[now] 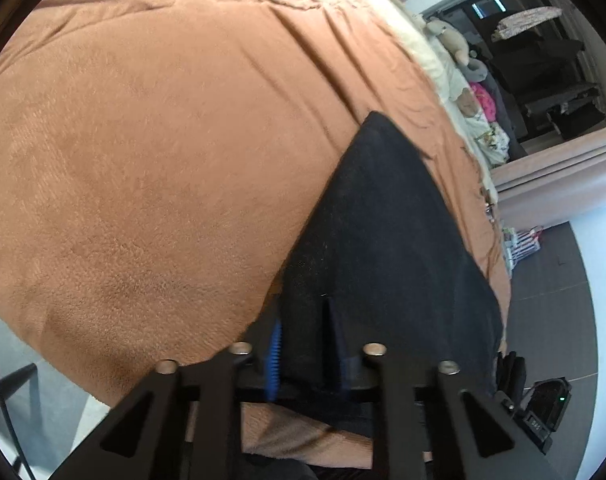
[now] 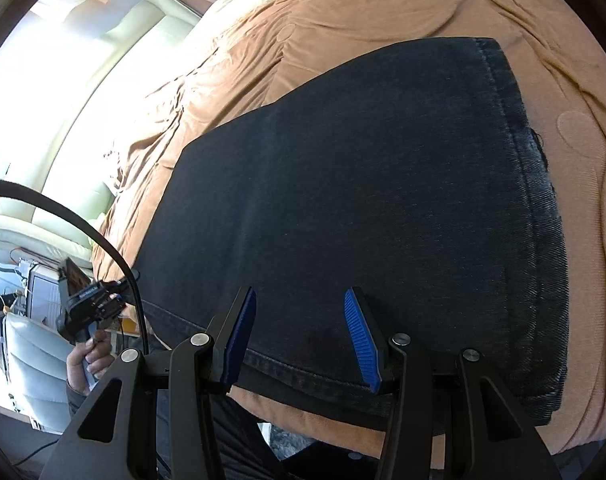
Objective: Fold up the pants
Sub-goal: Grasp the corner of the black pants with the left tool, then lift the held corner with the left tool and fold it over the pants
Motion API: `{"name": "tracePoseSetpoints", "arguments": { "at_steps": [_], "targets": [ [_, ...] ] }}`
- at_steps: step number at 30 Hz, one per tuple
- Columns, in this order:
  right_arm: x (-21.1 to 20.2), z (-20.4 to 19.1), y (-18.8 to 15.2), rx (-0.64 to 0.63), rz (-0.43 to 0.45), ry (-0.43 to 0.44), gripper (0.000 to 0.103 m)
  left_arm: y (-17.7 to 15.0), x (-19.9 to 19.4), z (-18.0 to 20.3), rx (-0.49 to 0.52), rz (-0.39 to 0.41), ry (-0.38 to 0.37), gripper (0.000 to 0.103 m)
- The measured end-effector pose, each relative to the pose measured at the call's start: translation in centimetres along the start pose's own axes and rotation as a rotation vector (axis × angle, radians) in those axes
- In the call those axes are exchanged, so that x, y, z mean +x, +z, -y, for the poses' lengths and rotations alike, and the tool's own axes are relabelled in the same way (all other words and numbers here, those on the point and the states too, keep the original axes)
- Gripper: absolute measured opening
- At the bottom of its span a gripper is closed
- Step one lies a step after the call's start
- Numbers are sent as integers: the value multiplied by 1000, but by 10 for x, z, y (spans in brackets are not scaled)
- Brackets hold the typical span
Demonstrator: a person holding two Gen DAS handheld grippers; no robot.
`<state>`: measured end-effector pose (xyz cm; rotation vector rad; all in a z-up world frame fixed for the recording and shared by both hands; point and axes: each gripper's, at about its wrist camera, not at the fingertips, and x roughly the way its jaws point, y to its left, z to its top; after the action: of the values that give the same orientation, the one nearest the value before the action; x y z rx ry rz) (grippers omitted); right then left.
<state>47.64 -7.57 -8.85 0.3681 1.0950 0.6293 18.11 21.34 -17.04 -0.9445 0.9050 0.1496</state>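
Left tool (image 1: 309, 344) pinches the pants (image 2: 343, 208) edge; right tool (image 2: 301, 336) gapes over them

Both wrist views angled steeply down, close over the shared pants (image 1: 383, 240) on the blanket (image 2: 383, 0)

The pants (image 2: 343, 208) are dark, near-black denim, folded into a flat broad slab filling the middle of the right wrist frame. A stitched seam runs down the right edge, slightly frayed.
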Motion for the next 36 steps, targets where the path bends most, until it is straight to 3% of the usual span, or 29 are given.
{"name": "tracePoseSetpoints", "arguments": {
  "at_steps": [13, 36],
  "targets": [
    [-23, 10, -5, 3, 52, 9, 44, 0, -41, 79, 156, 84, -117, 13],
    [-85, 39, -23, 45, 149, 12, 44, -19, -38, 232, 422, 62, -285, 13]
  ]
}}
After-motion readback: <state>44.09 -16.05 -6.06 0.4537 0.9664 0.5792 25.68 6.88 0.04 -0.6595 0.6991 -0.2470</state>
